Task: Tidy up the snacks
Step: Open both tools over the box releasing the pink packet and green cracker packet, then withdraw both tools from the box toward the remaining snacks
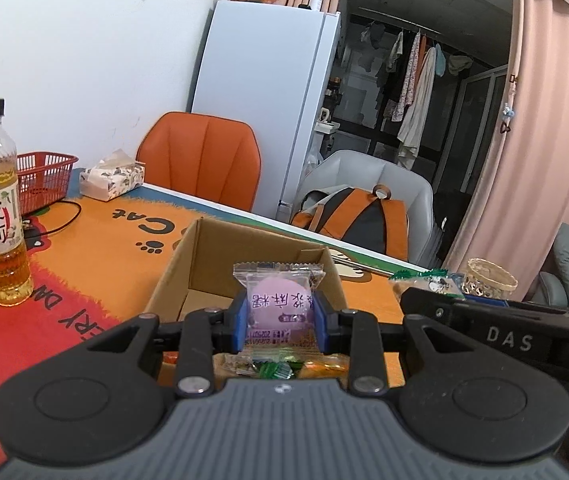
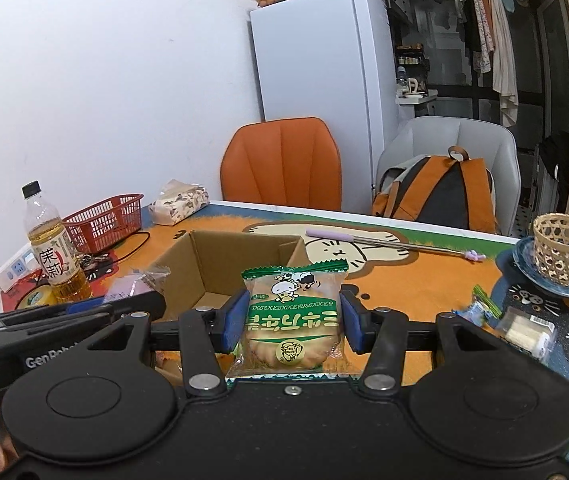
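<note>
two clear-wrapped snacks (image 1: pixel 278 304) (image 2: pixel 293 316), purple, green

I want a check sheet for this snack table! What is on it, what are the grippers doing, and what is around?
Surface: table under a cartoon cat mat.
Job's things: open cardboard box; purple snack; green cracker pack; loose snacks on the mat.
Clutter: tea bottle, red basket, tissues, woven cup on a blue plate, purple stick.
Grippers: left gripper shut on purple snack; right gripper shut on green cracker pack.
Cables: black cable by the basket; power strip.
Surroundings: orange chair, backpack on a grey chair, fridge, curtains.
</note>
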Available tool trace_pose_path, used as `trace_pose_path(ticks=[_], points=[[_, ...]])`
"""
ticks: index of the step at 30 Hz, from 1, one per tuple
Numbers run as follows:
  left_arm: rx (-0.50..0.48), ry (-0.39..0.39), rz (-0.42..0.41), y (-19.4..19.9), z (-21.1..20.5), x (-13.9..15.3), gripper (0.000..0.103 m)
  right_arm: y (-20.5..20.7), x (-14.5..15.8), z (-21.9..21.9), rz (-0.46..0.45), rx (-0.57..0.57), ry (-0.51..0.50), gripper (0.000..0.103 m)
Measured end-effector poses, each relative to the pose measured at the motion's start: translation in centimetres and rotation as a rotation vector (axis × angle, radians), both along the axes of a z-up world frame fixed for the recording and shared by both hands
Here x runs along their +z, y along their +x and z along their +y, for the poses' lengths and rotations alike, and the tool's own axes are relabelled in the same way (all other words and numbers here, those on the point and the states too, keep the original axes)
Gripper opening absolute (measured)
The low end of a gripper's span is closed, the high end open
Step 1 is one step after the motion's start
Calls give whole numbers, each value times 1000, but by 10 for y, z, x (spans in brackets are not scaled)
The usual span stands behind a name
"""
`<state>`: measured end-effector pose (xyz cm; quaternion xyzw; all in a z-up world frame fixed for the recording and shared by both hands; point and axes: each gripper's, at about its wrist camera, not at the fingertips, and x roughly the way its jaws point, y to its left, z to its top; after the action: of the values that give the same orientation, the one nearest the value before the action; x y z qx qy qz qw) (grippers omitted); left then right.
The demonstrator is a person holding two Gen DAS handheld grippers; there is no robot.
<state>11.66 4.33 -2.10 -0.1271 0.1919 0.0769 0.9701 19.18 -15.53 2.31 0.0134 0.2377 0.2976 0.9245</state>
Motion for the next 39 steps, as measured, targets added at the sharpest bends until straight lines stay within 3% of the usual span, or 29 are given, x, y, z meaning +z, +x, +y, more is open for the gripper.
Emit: trace_pose_path(ticks=[8, 13, 26, 32, 39], points=[[-16, -45, 26, 16, 10, -7, 32, 3, 6, 11, -12, 17, 7, 49], [20, -41, 19, 10, 13, -6, 42, 6, 7, 16, -10, 26, 13, 49], [91, -54, 20, -9, 30, -4, 50, 9, 9, 39, -16, 78, 53, 52], [106, -66, 18, -15, 32, -5, 58, 5, 7, 32, 3, 61, 51, 55], [108, -53, 23, -17, 24, -8, 79, 1, 0, 11, 28, 22, 57, 64]])
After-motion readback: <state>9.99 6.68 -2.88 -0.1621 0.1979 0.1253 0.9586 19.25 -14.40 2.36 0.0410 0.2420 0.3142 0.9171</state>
